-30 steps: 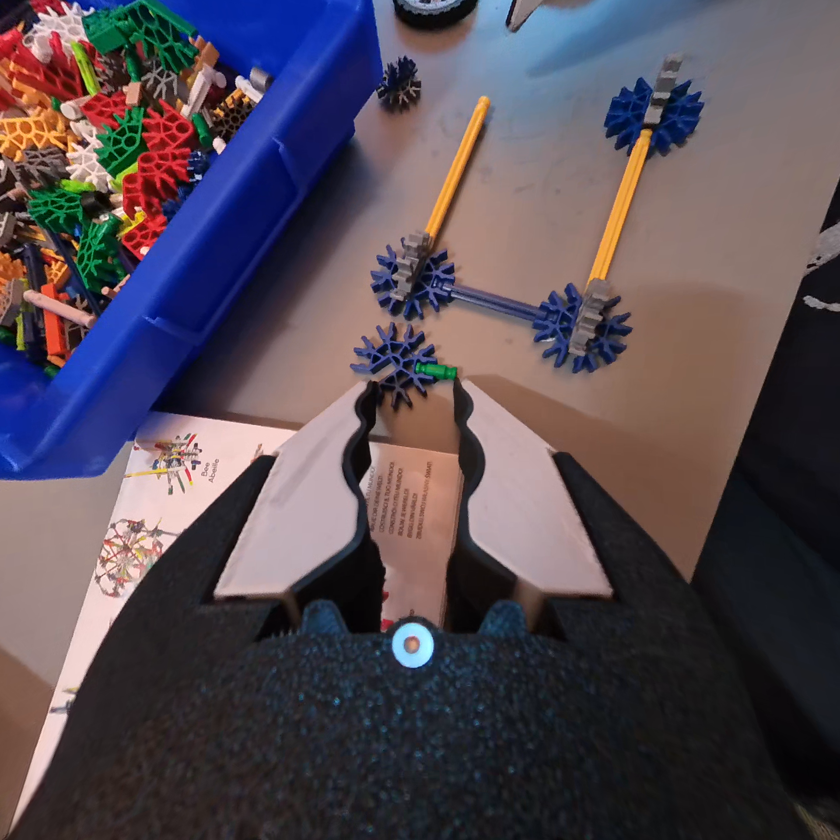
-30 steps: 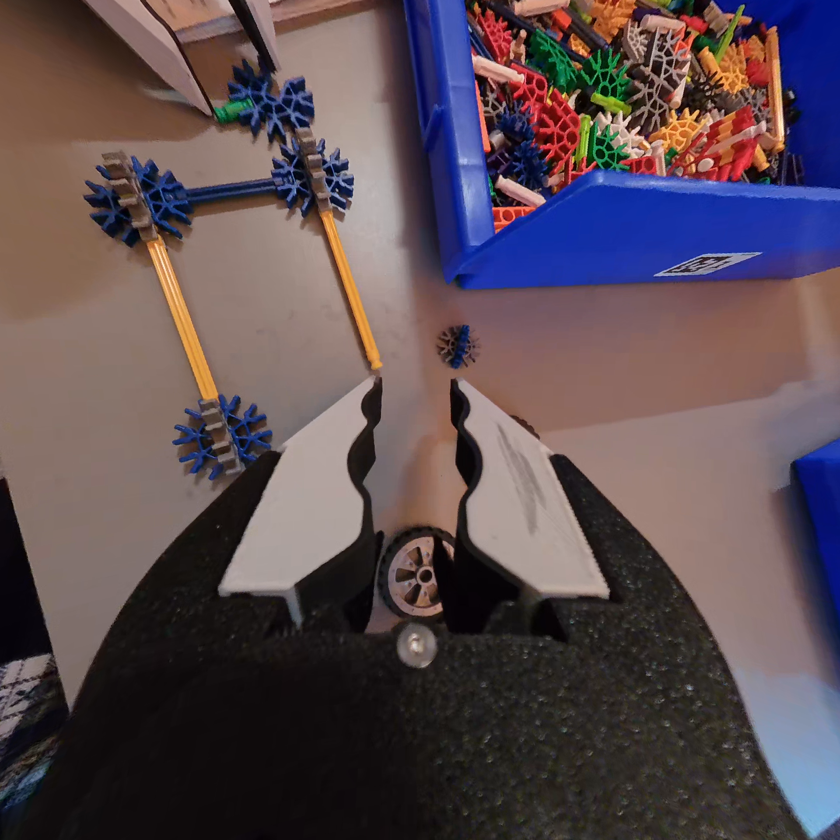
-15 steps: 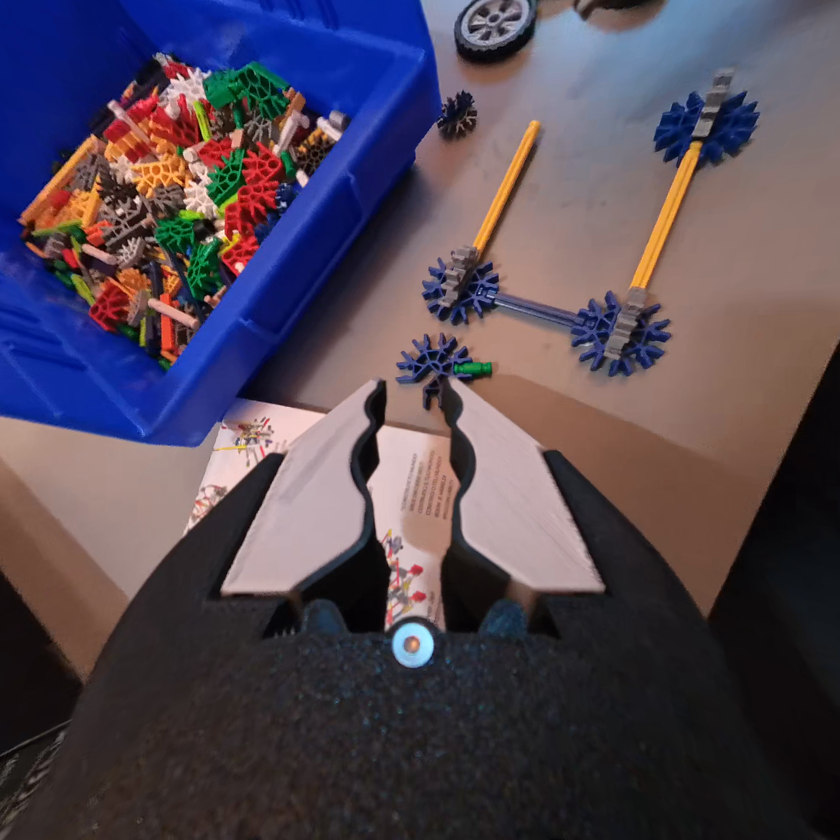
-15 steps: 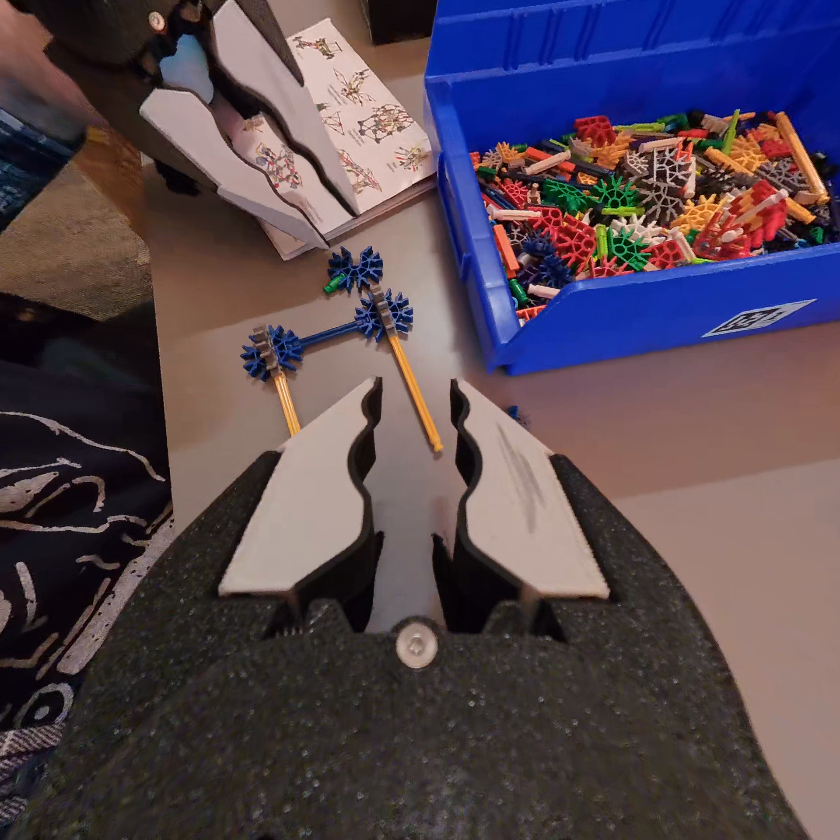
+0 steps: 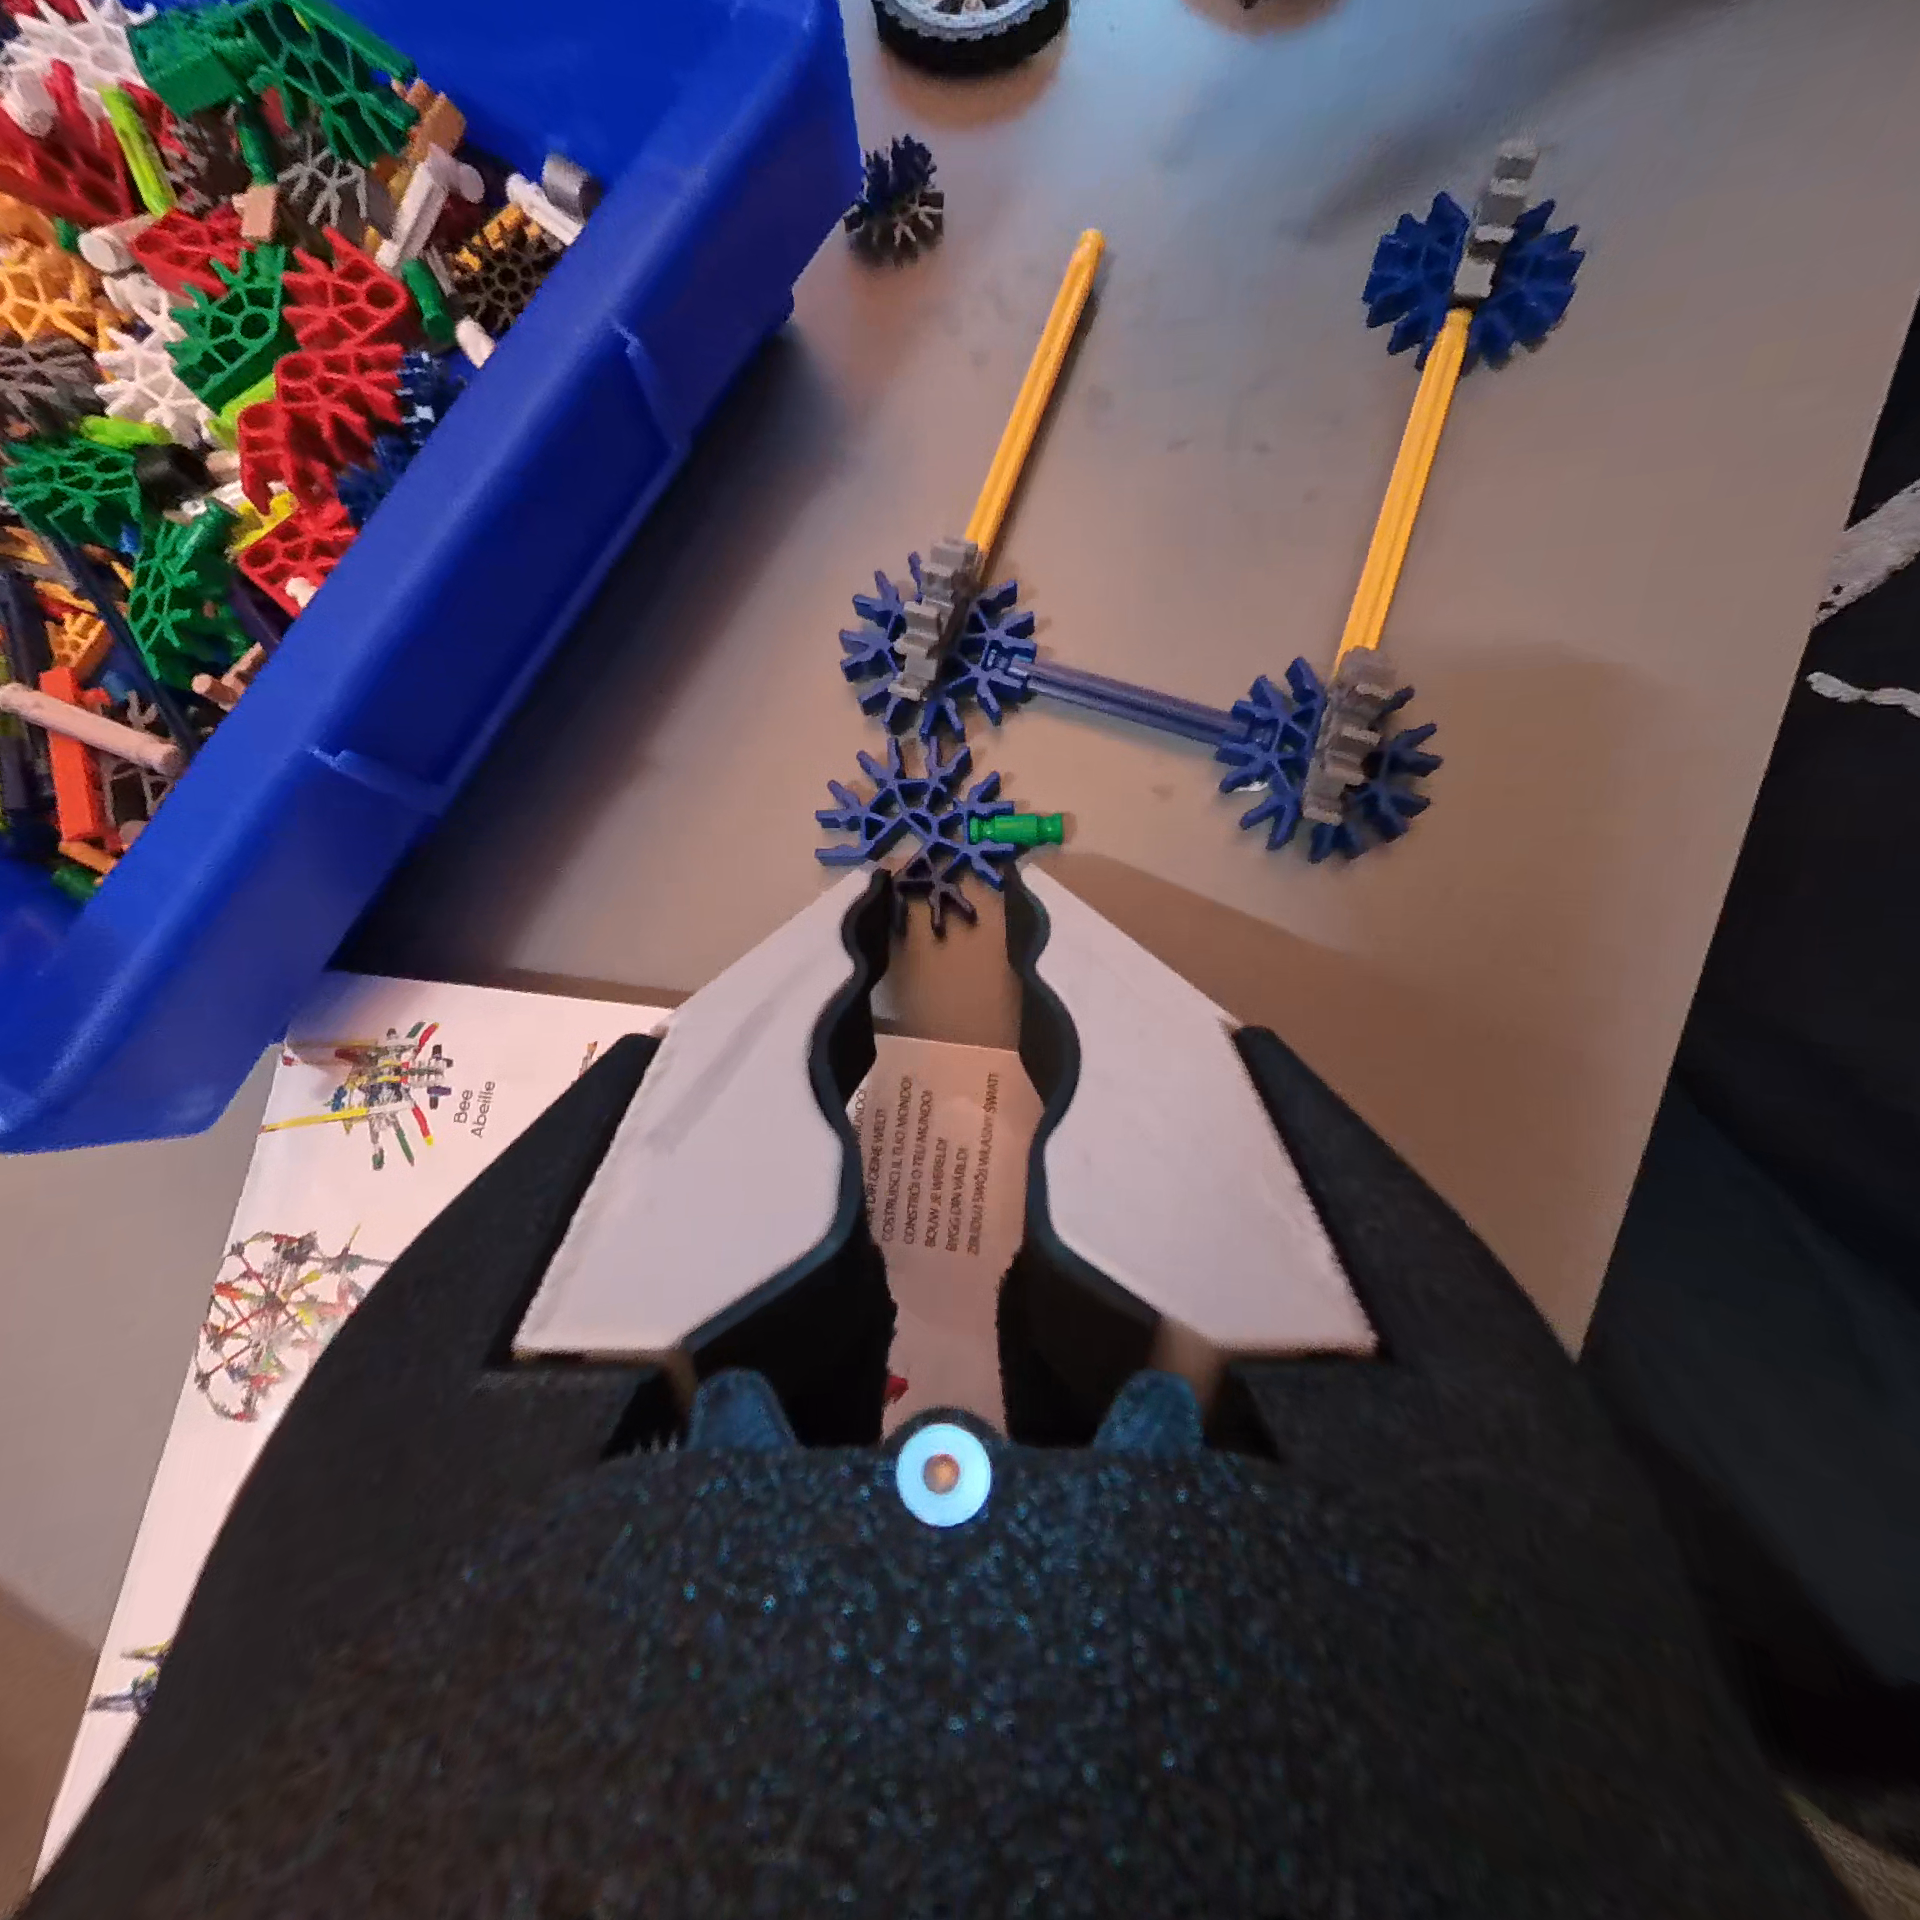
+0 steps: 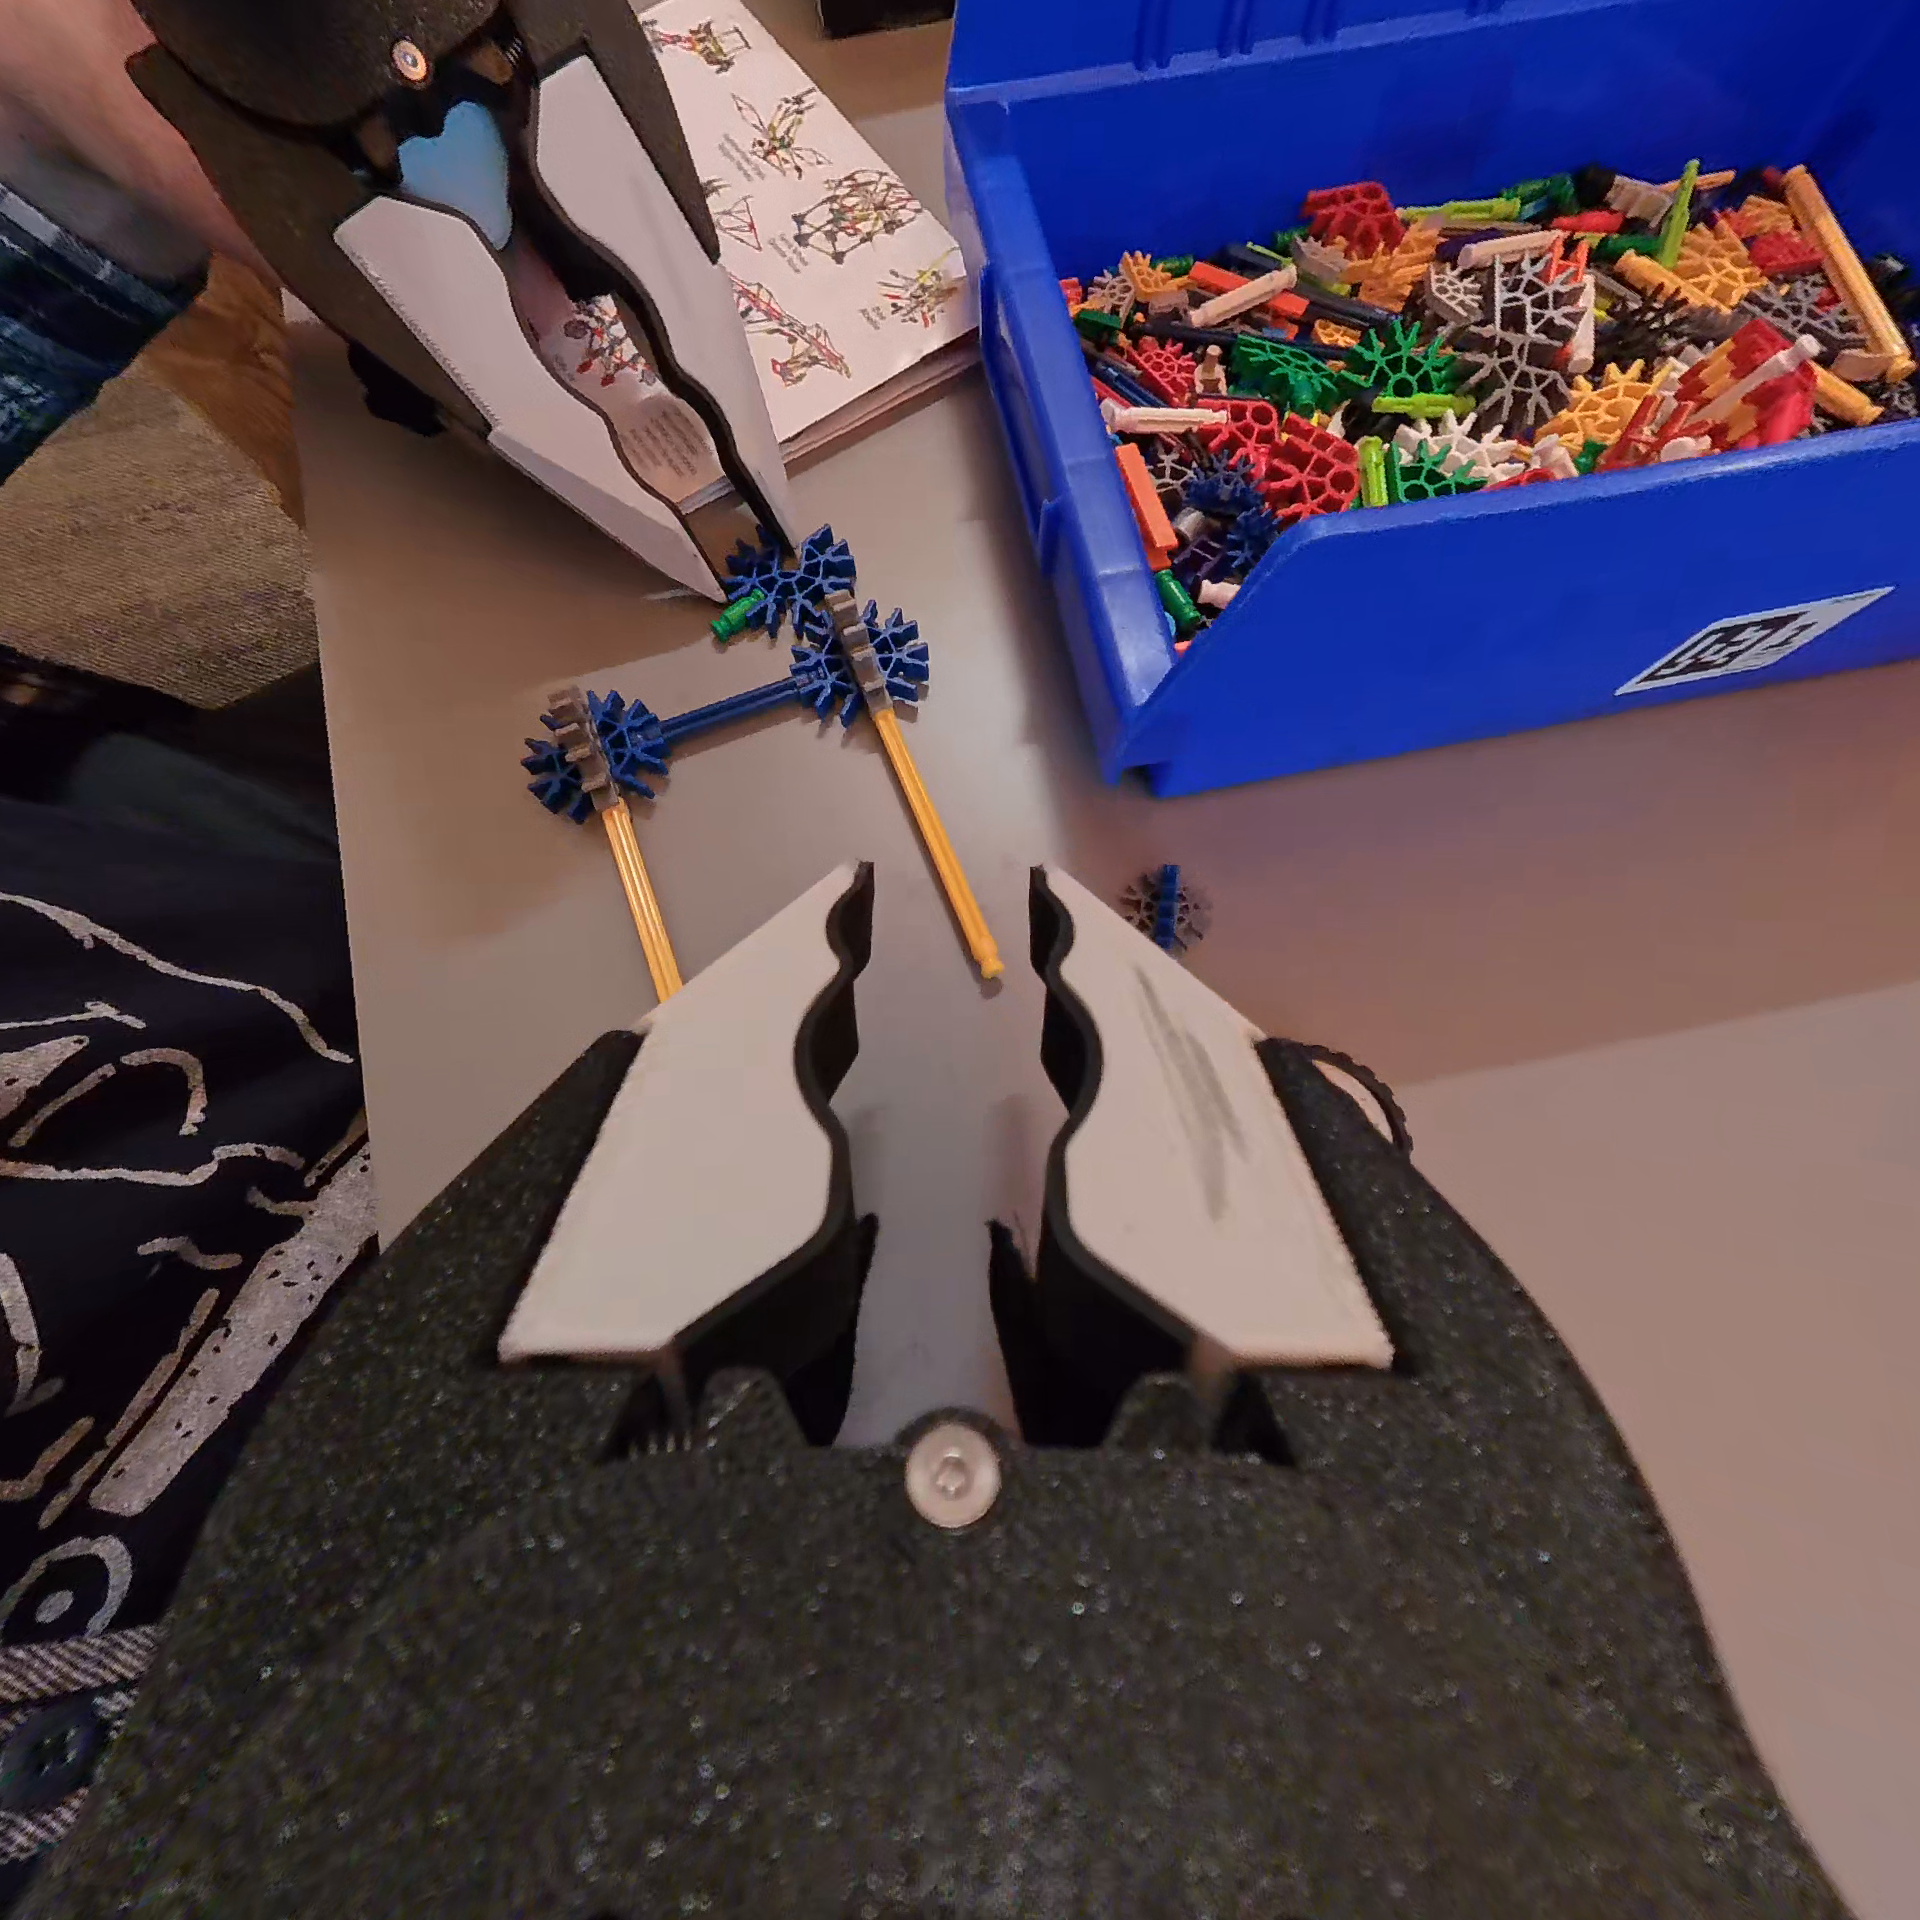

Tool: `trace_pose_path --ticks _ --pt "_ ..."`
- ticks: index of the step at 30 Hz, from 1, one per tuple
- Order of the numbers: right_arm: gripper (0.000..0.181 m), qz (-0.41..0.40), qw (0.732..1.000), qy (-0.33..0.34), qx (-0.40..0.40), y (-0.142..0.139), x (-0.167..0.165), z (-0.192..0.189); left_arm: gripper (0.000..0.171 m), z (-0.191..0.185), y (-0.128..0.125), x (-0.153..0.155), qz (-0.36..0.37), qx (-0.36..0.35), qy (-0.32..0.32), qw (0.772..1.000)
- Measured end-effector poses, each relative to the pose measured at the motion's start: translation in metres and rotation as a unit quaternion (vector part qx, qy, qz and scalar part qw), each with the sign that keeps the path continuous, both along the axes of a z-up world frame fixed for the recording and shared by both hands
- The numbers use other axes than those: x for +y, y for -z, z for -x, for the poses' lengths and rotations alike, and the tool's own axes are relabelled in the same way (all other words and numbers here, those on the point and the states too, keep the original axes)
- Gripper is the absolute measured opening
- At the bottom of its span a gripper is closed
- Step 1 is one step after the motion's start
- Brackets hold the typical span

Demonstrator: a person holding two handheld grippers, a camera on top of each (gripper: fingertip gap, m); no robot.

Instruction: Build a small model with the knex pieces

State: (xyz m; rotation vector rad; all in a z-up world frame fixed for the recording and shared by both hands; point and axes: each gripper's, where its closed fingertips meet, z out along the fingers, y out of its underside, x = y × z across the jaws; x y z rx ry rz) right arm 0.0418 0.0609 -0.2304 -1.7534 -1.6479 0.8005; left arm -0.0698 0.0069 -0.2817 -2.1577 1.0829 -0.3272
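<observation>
While both grippers sit parted and empty:
Left gripper (image 5: 943,896): narrow gap, tips just short of loose blue connector (image 5: 914,816).
Right gripper (image 6: 951,914): wider gap, yellow rod (image 6: 935,831) ahead of tips.

bin (image 5: 582,436) left of rod frame (image 5: 1132,696).

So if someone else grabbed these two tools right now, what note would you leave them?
Left hand-held gripper: open, empty, tips right at the loose blue snowflake connector with a green peg.
Right hand-held gripper: open, empty, above the table near the free end of a yellow rod.
Built so far: a U-shaped frame of two yellow rods, a blue rod and three blue-and-grey connector clusters.
Nearby: blue parts bin, instruction booklet, a small dark connector, a wheel.
The loose connector is not joined to the frame.
</observation>
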Motion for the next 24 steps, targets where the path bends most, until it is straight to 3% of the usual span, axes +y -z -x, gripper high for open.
trace_pose_path --ticks 9,16,24 --pt "0.029 0.007 1.000 -0.007 0.016 -0.003 -0.005 0.006 0.019 0.005 -0.008 0.003 -0.047 0.024 -0.023 0.998" --pt "0.030 0.076 0.993 0.006 0.085 -0.024 -0.011 0.019 0.019 0.002 -0.050 0.011 -0.148 0.010 -0.051 0.988" --pt "0.030 0.160 0.977 0.005 0.143 -0.031 -0.032 0.046 0.019 -0.042 -0.087 0.021 -0.243 -0.019 -0.033 0.969"
